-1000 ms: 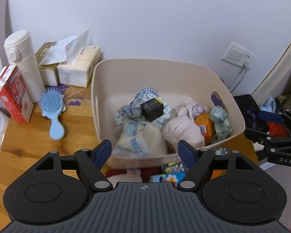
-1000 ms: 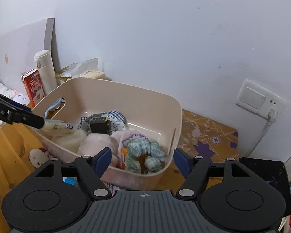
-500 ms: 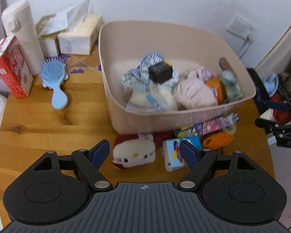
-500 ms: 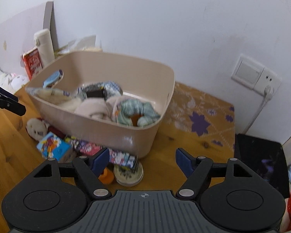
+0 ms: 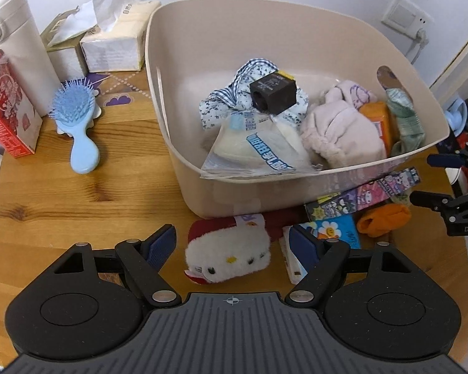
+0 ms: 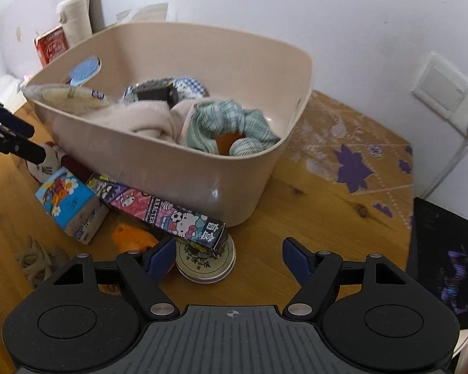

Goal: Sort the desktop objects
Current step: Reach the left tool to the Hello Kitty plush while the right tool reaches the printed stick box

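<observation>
The left gripper [image 5: 232, 244] stands wide open and holds nothing; a white plush toy with a red hat [image 5: 227, 254] lies on the wooden table [image 5: 78, 199] between its two fingers, touching neither. The right gripper [image 6: 229, 257] is likewise wide open and empty, poised over bare table in front of the beige bin [image 6: 202, 168]. Just beside its left finger sit a round decorated tin [image 6: 207, 263] and an orange item [image 6: 132, 238], the latter too blurred to identify with confidence. A long cartoon-printed box [image 6: 159, 213] lies against the bin's front wall, one end resting over the tin. A small blue carton [image 6: 67, 201] sits next to it. Inside the bin lie a black cube [image 5: 273, 93] on blue-patterned cloth [image 5: 224, 103], a clear packet with blue lettering [image 5: 252, 149], pink fabric [image 5: 340, 127] and a green checked scrunchie [image 6: 231, 127]. To the left of the bin a blue hairbrush [image 5: 78, 121] rests on the table, near a red carton [image 5: 6, 106], a white flask [image 5: 15, 46] and tissue packs [image 5: 115, 43].
</observation>
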